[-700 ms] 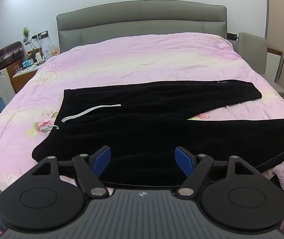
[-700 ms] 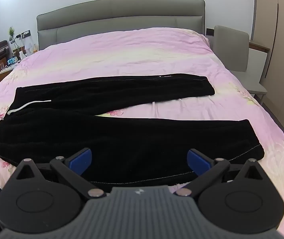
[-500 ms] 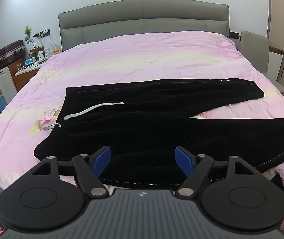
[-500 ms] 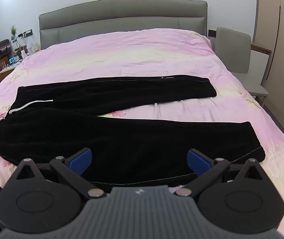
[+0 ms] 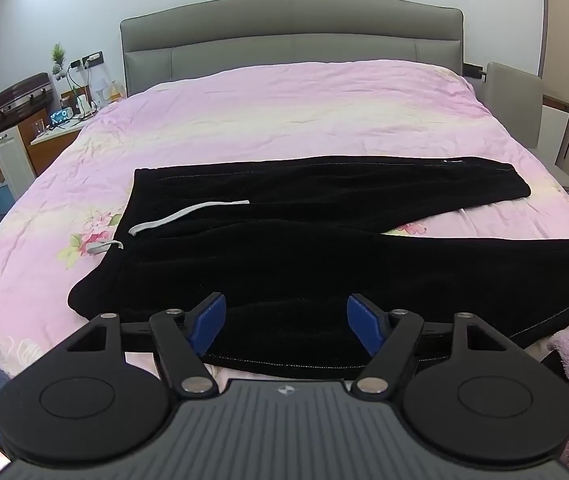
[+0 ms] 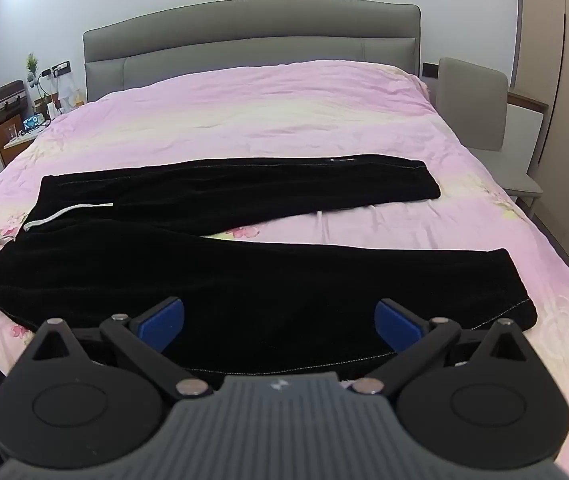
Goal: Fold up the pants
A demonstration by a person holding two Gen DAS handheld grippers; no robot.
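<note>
Pink floral bedding (image 5: 284, 120) covers a wide bed with a grey padded headboard (image 5: 290, 32). Black pants (image 5: 324, 248) are laid flat across the bedding, well short of the headboard, with the waistband at the left in both views and the two legs splayed apart toward the right. A white drawstring (image 5: 188, 214) is seen lying on the fabric near the waistband. A small pale tag (image 6: 342, 159) is visible on the far leg, but its writing is too small to be read.

The left gripper (image 5: 286, 320) is held above the near edge of the pants, its blue pads (image 5: 208, 322) spread wide with nothing between them. The right gripper (image 6: 278, 324) is held over the near leg, likewise spread wide and empty. A small logo is moulded on each gripper body; no lettering can be made out.

A bedside table (image 5: 58, 132) with cables and a small clock stands left of the headboard, and a grey chair (image 6: 480, 120) stands to its right.
</note>
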